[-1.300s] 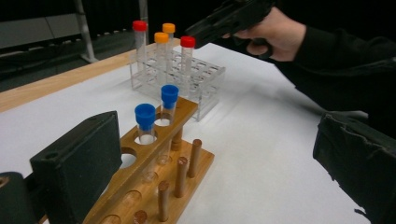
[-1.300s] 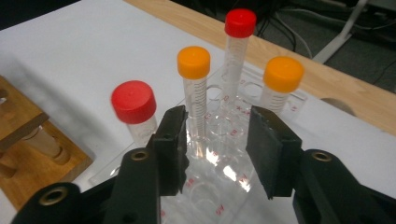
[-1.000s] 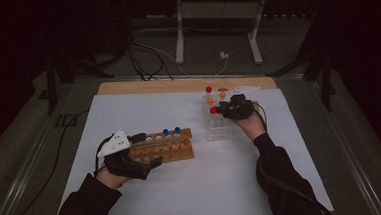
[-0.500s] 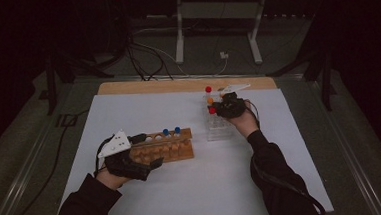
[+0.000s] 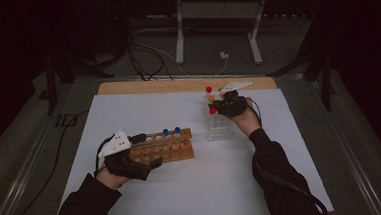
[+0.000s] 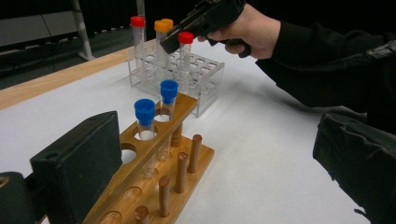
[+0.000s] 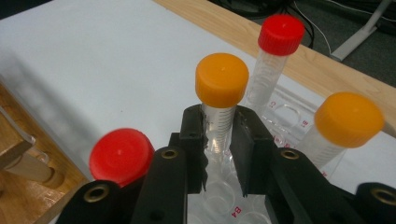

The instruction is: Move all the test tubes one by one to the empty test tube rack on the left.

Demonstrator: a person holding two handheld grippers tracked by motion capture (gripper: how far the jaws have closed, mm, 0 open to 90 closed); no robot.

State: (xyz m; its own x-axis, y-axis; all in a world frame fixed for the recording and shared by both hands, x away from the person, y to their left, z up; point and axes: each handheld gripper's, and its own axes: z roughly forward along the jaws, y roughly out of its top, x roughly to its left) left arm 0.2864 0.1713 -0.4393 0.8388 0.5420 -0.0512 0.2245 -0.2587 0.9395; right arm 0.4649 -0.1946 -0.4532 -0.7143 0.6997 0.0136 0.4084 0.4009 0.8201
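**Right gripper closing on an upright orange-capped tube**

At left, the left gripper clasped the wooden rack. At far right, the right gripper stood narrow around the vertical orange-capped tube in the clear rack.

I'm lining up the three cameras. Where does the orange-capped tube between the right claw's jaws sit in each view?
High view: orange-capped tube at the clear rack's far left, by the right claw.
Left gripper view: upper centre, the nearer orange cap, just left of that claw.
Right gripper view: centre, jaws either side of its body.
Shared landmark: the far red-capped tube, standing just behind it.
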